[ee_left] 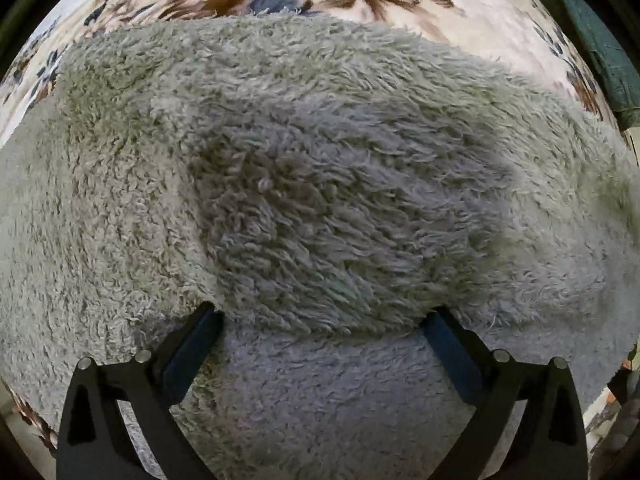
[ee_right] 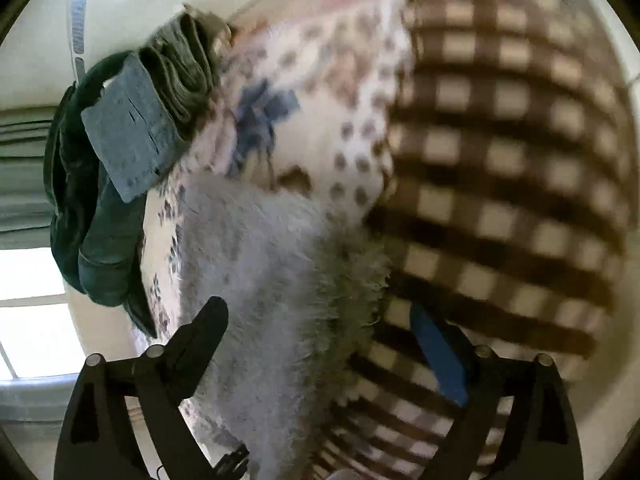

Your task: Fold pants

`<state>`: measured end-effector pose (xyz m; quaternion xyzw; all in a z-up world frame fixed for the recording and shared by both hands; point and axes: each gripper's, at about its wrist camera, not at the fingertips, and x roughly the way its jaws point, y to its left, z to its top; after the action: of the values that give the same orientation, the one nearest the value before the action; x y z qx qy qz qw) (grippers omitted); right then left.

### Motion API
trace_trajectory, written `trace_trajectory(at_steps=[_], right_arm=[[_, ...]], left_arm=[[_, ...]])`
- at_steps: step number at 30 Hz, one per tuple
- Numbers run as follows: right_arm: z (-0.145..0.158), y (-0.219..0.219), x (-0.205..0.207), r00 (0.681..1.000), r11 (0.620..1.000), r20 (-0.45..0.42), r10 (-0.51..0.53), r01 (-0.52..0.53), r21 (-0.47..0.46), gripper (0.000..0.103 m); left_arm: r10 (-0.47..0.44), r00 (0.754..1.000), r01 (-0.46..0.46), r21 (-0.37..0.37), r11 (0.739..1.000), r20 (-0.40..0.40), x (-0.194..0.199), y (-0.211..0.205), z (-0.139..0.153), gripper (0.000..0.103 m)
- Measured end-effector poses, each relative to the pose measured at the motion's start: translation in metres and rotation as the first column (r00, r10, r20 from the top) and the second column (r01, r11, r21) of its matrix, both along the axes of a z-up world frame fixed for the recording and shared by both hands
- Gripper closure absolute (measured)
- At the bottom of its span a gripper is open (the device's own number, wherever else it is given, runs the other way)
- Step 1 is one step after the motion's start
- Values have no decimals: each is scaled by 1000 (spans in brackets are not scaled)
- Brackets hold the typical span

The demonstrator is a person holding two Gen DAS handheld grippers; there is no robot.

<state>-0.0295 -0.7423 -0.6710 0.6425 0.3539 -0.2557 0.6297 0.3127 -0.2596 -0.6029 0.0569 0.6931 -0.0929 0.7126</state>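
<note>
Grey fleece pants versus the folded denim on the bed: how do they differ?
The grey fleece pants are shaggy and pale; the folded denim is smooth and blue-grey. The pants lie spread between the open right gripper; the denim sits folded on a dark green pile, untouched. Both rest on the floral blanket.

Fleecy pants (ee_left: 320, 200) (grey) on floral bedspread (ee_left: 460, 12)

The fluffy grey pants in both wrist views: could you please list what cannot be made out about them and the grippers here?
- Left wrist view: the fluffy grey pants fill the frame; waistband and leg ends are cut off by the edges.
- Left wrist view: the left gripper fingertips sink under the pile, so any pinch is hidden.
- Right wrist view: motion blur smears the checked blanket and the pants' edge.
- Right wrist view: the folded dark clothes are too bunched to identify.
</note>
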Motion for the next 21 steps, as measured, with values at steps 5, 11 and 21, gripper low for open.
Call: trace_trajectory(at_steps=[5, 11, 21], right_arm=[[-13, 3, 19, 974, 999, 224, -42, 44, -4, 7], [-28, 4, 49, 970, 996, 226, -88, 92, -8, 64], [110, 63, 105, 966, 963, 222, 131, -70, -261, 85]], left_arm=[[9, 999, -8, -11, 1000, 50, -31, -2, 1, 0], [42, 999, -41, -62, 997, 12, -3, 10, 20, 0], [157, 988, -156, -141, 978, -2, -6, 93, 66, 0]])
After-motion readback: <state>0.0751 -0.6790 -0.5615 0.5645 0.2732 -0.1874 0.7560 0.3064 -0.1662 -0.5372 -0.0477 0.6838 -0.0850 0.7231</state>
